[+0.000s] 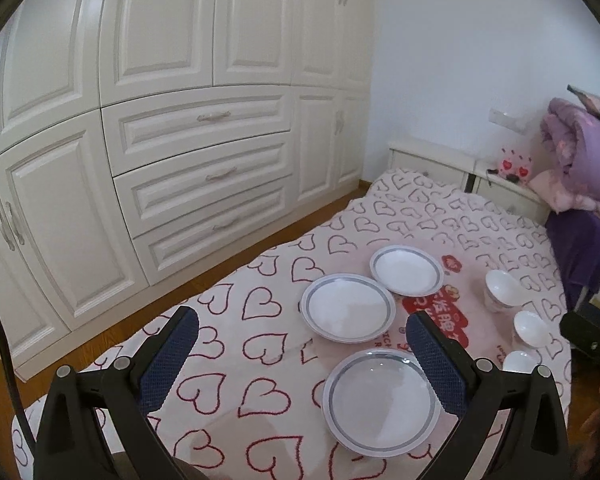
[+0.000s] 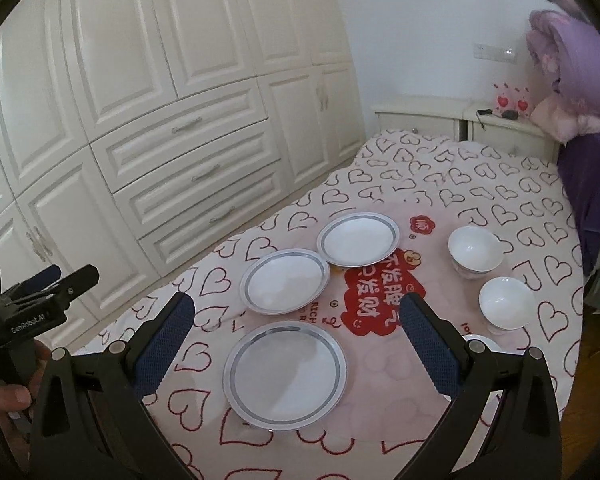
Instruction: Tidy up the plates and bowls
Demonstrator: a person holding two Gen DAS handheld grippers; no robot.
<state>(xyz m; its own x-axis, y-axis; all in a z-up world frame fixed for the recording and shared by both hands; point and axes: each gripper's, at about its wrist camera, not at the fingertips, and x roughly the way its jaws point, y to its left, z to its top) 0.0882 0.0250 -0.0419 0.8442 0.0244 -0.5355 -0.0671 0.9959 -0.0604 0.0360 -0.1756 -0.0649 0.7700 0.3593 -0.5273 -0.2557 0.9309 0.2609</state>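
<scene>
On the heart-print bedspread [image 2: 480,184], three blue-rimmed plates [image 2: 285,374] lie beside the red-printed sheet [image 2: 374,296] and white bowls [image 2: 475,249] beyond it, all likely stiff, slick and breakable, best pinched at the rim, while the left gripper [image 1: 302,344] and right gripper [image 2: 296,330] hover spread apart, empty.

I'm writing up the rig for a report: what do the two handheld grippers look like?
Both the left gripper and the right gripper have black plastic frames with silver pivot screws and dark blue textured finger pads. The left one's body reads "GenRobot.AI" in white, with a black cable alongside.
</scene>
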